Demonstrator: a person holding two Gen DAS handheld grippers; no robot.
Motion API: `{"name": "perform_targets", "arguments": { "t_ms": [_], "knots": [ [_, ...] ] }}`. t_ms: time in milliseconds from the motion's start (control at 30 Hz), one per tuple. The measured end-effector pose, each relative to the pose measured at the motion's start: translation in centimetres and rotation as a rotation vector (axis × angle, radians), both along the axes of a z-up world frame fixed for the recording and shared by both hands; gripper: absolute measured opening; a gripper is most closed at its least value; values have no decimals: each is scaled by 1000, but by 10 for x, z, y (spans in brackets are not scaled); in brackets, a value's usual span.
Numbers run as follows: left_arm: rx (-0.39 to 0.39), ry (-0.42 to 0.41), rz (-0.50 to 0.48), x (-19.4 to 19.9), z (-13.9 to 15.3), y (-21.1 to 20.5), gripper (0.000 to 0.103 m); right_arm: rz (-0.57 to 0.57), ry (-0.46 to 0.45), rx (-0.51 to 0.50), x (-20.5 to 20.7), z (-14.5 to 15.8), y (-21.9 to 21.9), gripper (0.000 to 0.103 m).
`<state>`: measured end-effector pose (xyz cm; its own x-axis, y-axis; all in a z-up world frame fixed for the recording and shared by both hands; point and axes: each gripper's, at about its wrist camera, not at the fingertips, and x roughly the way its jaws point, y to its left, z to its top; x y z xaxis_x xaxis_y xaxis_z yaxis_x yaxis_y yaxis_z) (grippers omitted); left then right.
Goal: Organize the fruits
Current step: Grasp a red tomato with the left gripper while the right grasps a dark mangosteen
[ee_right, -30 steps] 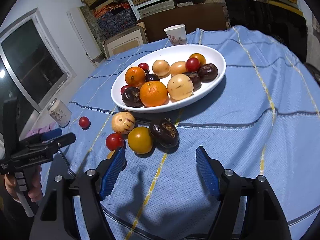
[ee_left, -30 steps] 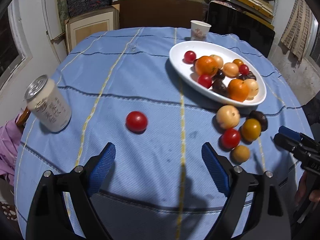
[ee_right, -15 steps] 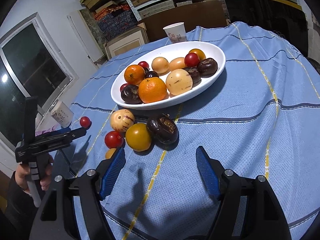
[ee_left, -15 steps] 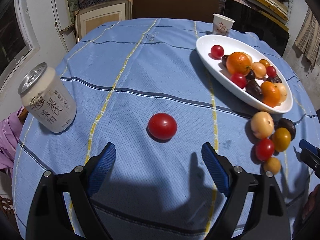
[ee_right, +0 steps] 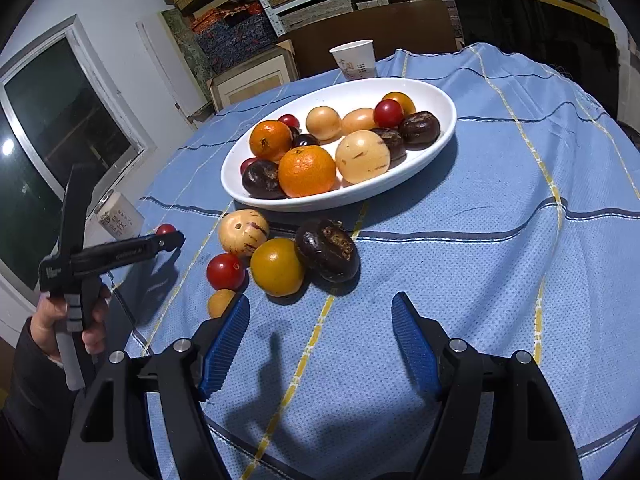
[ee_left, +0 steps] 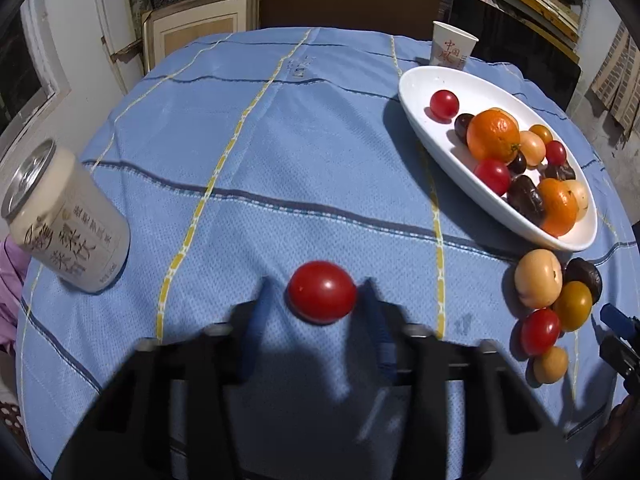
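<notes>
Closing in, the left gripper has its jaws either side of the lone red tomato, well left of the white dish; right gripper hangs spread, farther off.

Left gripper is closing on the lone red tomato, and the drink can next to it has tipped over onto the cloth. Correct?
Not quite. The drink can stands upright on the cloth, top facing up; the left wrist view shows it. The rest holds: the left gripper has just been closing, with the lone red tomato between its fingers.
</notes>
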<state>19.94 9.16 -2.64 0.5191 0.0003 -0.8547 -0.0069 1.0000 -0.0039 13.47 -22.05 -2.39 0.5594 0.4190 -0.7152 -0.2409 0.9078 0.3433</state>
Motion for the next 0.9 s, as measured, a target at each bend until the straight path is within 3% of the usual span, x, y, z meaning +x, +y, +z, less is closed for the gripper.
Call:
{"name": "perform_targets", "arguments": {
  "t_ms": [200,300,500,700,867,900],
  "knots": [
    [-58,5,-27,-11,2,-7,31,20,-13,-101,-2,6,11,75],
    [-51,4,-54,-20,0,-16,31,17,-13,-120,0,8,11,75],
    [-46,10,-93,-31,0,-27,31,8,-15,-304,12,8,16,74],
    [-39,12,-99,-29,-1,-30,31,89,2,-424,28,-9,30,63],
    [-22,13,-111,-29,-1,-31,31,108,-39,-441,42,-7,37,61],
    [-21,15,-111,-29,-2,-32,31,121,-43,-423,45,-7,38,54]
  ]
}}
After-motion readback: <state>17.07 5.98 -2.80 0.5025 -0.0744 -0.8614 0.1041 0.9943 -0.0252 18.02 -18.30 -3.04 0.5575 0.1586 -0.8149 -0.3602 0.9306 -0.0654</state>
